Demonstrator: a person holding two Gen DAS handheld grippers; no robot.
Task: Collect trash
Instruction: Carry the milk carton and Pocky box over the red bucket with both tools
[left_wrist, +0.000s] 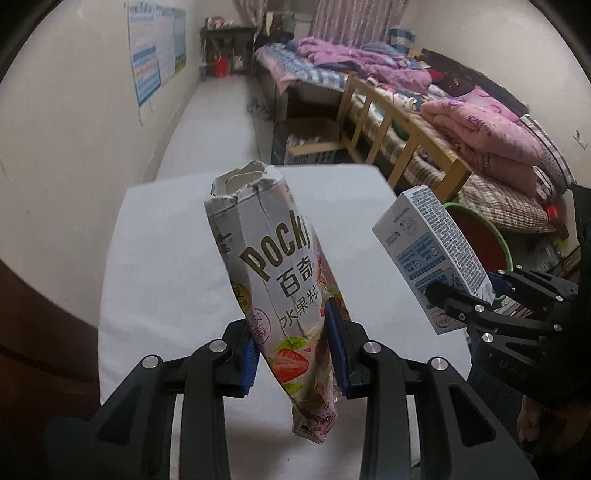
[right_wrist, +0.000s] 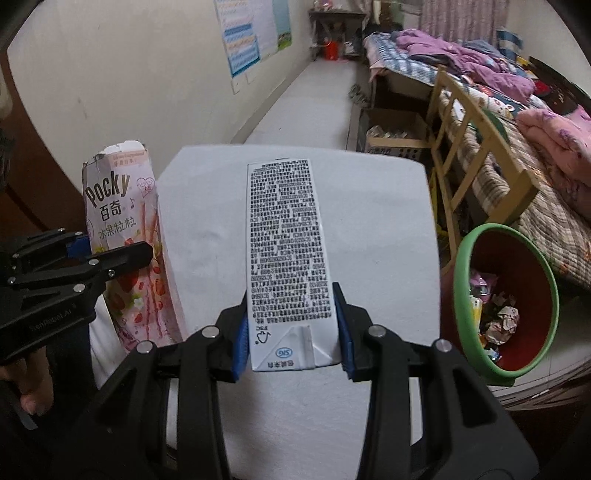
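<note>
The left tongs (left_wrist: 295, 354) are clamped on a crumpled Pocky box (left_wrist: 280, 280), their blue pads pressing its lower part from both sides. The box stands nearly upright and leans a little to the left, with its torn top end pointing away toward the far side of the room. It is held up off the white counter (left_wrist: 155, 258), which lies under it.

The right tongs (right_wrist: 291, 332) are clamped on a white milk carton (right_wrist: 286, 236), gripping it near its folded bottom end. The side with dense black print faces the right wrist camera, and the carton reaches away over the counter. In the left wrist view the carton sits to the right of the Pocky box and tilts to the left, apart from it.

To the right of the counter, down by the floor, stands a red bin (right_wrist: 517, 273) with a green rim. Crumpled paper and coloured wrappers lie inside it. Neither the box nor the carton is over the bin; both are above the counter.

Beyond the bin, a bed (left_wrist: 461, 122) piled with pink and purple quilts runs along the right wall, with a wooden frame at its side. A poster (right_wrist: 255, 33) hangs on the left wall.
</note>
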